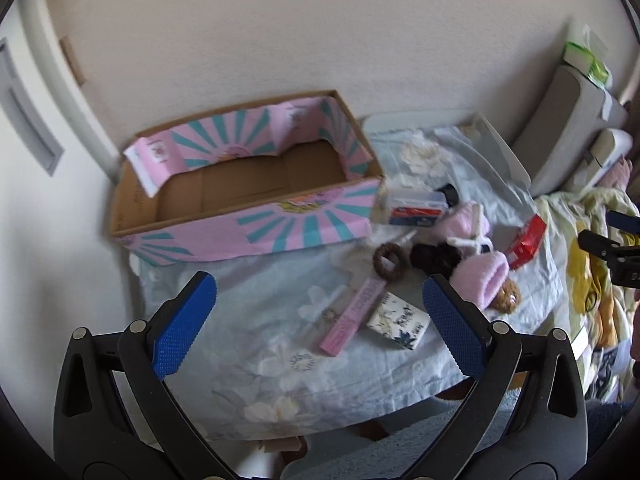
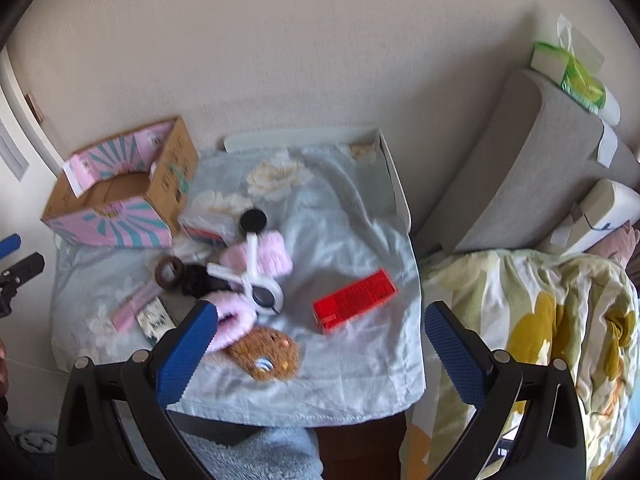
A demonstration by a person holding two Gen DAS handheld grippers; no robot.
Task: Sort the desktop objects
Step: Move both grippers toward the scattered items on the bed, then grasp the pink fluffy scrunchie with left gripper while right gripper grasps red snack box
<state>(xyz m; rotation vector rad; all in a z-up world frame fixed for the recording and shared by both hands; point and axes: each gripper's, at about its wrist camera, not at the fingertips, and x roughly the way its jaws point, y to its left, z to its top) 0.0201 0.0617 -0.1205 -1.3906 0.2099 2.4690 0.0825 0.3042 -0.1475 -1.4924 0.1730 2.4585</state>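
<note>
A red rectangular carton (image 2: 355, 301) lies flat on the pale blue flowered cloth (image 2: 348, 224) just ahead of the right gripper (image 2: 318, 350), between its spread blue pads and touching neither. Left of that carton sits a heap: pink fluffy slippers (image 2: 266, 258), a white plastic clip (image 2: 252, 276), a brown furry pouch (image 2: 266, 354) and a brown hair ring (image 2: 170, 273). Ahead of the left gripper (image 1: 320, 322), also spread wide and holding nothing, lie a pink flat stick-shaped pack (image 1: 352, 312) and a small white flower-printed box (image 1: 398, 320). Farther ahead-left stands the open pink-and-teal cardboard box (image 1: 256, 224), with nothing seen inside.
</note>
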